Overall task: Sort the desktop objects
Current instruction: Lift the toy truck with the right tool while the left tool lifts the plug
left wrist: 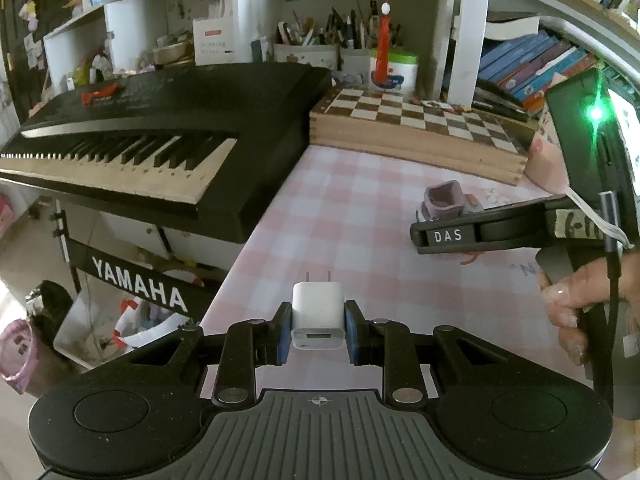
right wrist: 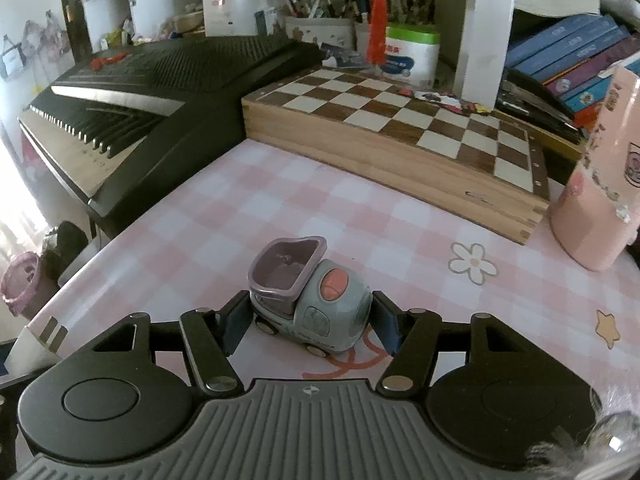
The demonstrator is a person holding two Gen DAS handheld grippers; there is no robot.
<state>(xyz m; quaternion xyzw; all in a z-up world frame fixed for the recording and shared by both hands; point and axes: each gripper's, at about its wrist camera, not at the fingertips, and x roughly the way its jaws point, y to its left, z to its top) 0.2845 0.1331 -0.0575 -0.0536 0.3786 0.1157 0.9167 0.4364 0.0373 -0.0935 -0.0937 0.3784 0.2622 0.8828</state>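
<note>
Left tongs (left wrist: 318, 330) clamping white charger (left wrist: 318, 314) at lower centre; right tongs (right wrist: 308, 326) gaping around toy truck (right wrist: 310, 296), not yet gripping.

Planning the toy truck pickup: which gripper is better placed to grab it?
Right. The right gripper is open with its fingers on either side of the toy truck on the table. The left gripper is already shut on the white charger.

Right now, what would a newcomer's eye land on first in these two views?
The white charger, clamped in the left hand-held gripper above the pink checked table, prongs pointing away. Next, the toy truck standing on the table between the open fingers of the right hand-held gripper, which bracket it without clearly touching. Behind, the black keyboard sits at left and the chessboard box beside it.
</note>
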